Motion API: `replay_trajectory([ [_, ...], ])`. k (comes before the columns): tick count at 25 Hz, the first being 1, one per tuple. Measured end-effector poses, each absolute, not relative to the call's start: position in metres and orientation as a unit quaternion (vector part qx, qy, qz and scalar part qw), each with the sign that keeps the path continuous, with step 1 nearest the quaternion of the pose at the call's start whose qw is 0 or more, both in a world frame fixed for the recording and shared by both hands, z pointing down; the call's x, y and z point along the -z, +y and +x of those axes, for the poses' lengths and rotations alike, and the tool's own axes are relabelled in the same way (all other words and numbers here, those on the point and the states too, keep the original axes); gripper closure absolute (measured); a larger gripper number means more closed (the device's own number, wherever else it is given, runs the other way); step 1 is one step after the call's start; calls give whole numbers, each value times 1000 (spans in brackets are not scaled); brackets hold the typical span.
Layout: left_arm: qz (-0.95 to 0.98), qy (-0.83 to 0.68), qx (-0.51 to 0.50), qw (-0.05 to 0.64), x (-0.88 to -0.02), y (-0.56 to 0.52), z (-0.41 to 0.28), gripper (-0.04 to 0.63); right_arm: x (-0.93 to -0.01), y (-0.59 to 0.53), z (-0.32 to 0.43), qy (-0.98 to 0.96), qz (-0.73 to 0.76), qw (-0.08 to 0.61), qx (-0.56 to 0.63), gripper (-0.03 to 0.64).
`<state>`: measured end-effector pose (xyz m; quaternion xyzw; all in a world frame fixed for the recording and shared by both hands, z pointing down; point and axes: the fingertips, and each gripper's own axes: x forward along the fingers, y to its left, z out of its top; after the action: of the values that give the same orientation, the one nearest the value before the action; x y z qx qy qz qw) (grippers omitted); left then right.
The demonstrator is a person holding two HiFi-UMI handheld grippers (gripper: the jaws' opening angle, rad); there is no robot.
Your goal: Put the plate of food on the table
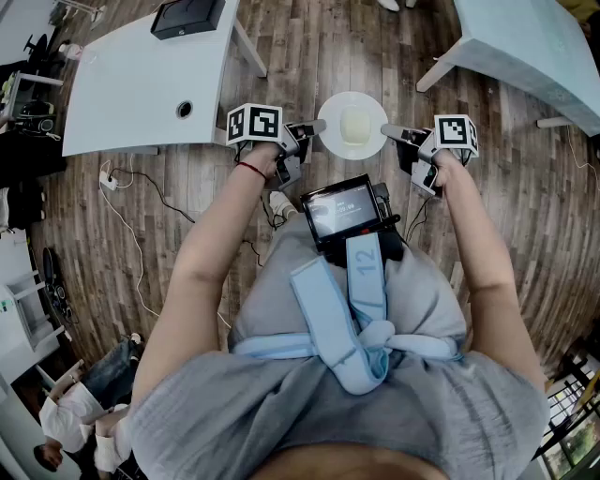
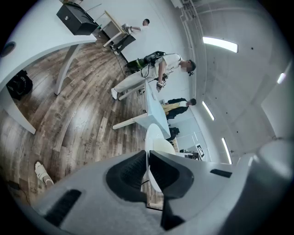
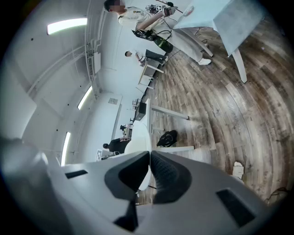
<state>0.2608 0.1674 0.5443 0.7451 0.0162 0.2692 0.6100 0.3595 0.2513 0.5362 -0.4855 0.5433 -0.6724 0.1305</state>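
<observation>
Food (image 1: 354, 125), a pale yellowish lump, is sitting in the middle of a round white plate (image 1: 352, 152), and the plate is hanging in the air between the two grippers, over a wooden floor (image 1: 309, 56). The left gripper (image 1: 319, 125) is reaching in from the plate's left side, and its own view is showing the two dark ribbed jaws pressed almost together with only the thin white rim of the plate between them. The right gripper (image 1: 386, 131) is doing the same from the opposite side, its jaws nipping the far edge of the rim, so the plate is spanning the gap from one tool to the other and looking roughly level. A hand is wrapping each gripper handle just behind its marker cube. Beyond and outward of the left gripper, a white table (image 1: 131, 89) is standing with a black box (image 1: 187, 17) on its far end. Another white table (image 1: 525, 42) is standing beyond and outward of the right gripper. Neither table is touching the plate; both are lying well apart from it.
</observation>
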Motion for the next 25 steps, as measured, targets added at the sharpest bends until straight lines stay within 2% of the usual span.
replay_trajectory([
  [10, 747, 16, -264, 610, -543, 164, 260, 558, -534, 248, 357, 534, -478, 156, 680, 580],
  [25, 747, 11, -259, 613, -544, 168, 255, 558, -535, 250, 353, 536, -476, 146, 682, 580],
])
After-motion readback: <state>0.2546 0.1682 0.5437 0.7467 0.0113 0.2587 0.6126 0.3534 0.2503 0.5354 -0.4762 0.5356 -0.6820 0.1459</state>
